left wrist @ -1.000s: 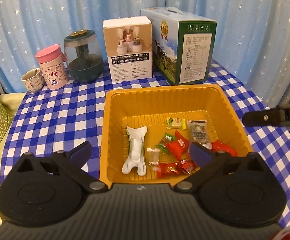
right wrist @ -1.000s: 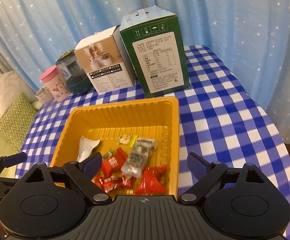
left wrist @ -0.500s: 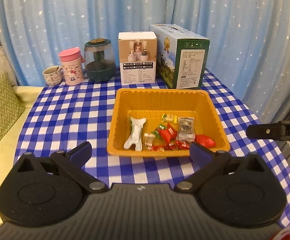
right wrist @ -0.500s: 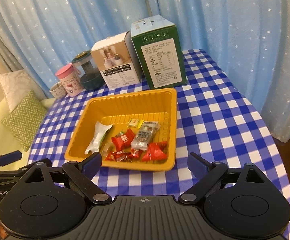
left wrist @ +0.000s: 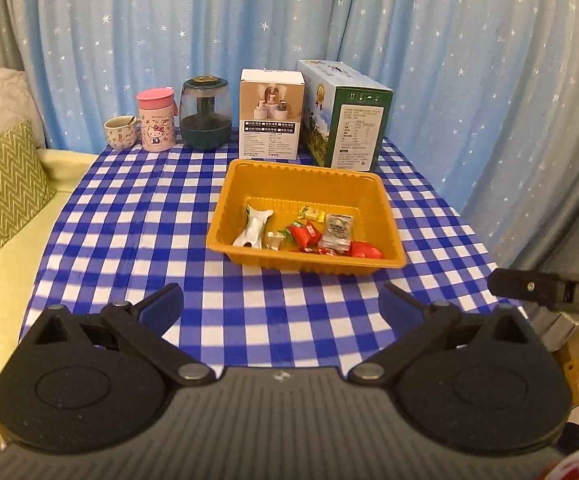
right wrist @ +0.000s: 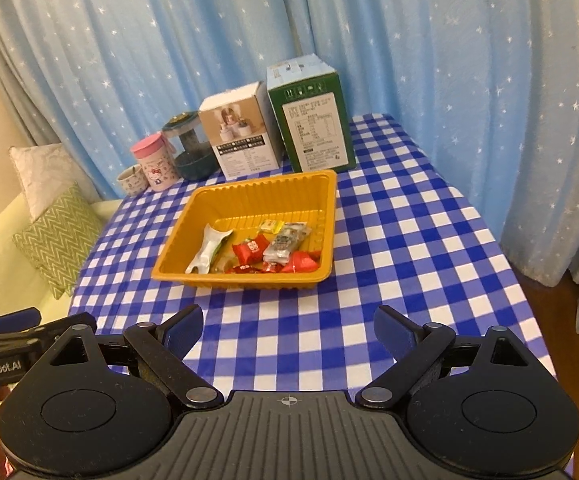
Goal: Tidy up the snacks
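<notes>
You have drawn both the left gripper (left wrist: 280,300) and the right gripper (right wrist: 288,322) back from the orange tray (left wrist: 257,261), jaws spread and empty (snacks (left wrist: 309,236) all inside it), so the organizing looks finished.

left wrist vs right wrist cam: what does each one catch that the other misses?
Only the left wrist view: the picture side of the green box, and the right gripper's finger poking in from the right edge.

Only the right wrist view: the wooden floor past the table's right edge, and the left gripper's body low on the left.

Both: the orange tray with the snacks inside, the white box, green jar, pink cup, small mug, checked cloth. Each view shows its own jaws wide open and empty.
</notes>
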`<action>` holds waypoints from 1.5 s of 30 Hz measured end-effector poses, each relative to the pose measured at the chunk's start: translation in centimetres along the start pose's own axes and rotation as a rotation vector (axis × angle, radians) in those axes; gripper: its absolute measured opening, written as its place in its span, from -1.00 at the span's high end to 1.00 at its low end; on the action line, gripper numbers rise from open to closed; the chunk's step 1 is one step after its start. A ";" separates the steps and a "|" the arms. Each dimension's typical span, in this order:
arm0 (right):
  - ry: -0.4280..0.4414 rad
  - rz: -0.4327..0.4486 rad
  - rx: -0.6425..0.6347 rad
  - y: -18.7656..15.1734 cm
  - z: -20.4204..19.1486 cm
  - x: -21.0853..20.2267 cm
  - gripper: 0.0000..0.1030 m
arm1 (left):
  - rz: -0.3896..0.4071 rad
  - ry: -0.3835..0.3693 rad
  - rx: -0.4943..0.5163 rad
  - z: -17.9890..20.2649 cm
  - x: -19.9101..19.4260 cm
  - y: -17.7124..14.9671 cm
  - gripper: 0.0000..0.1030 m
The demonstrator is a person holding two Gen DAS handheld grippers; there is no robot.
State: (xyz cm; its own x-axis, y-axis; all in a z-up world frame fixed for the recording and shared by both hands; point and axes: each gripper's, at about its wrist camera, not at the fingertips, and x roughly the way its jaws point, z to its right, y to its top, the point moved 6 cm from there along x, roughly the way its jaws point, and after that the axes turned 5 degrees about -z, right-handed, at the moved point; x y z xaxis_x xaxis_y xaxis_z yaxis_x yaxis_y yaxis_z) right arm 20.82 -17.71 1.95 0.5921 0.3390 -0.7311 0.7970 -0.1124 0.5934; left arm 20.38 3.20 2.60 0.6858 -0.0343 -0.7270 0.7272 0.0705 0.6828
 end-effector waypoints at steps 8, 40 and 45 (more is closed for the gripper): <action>-0.016 0.056 -0.016 -3.8 -0.3 -4.8 -0.78 | 0.014 0.068 -0.018 0.3 -4.2 -3.5 -1.00; -0.054 0.146 -0.144 -14.2 -3.2 -14.5 -0.78 | 0.036 0.054 0.010 3.2 -14.2 -12.3 -1.00; -0.054 0.143 -0.144 -14.9 -3.4 -14.8 -0.78 | 0.048 0.052 0.015 3.4 -14.6 -12.6 -1.00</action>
State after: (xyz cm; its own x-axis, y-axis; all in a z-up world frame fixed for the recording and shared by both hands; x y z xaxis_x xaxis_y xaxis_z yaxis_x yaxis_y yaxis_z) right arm -0.22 -17.91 5.11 0.7065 0.2780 -0.6508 0.6815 -0.0192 0.7316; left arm 1.26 -0.58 4.88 0.7180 0.0210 -0.6957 0.6939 0.0555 0.7179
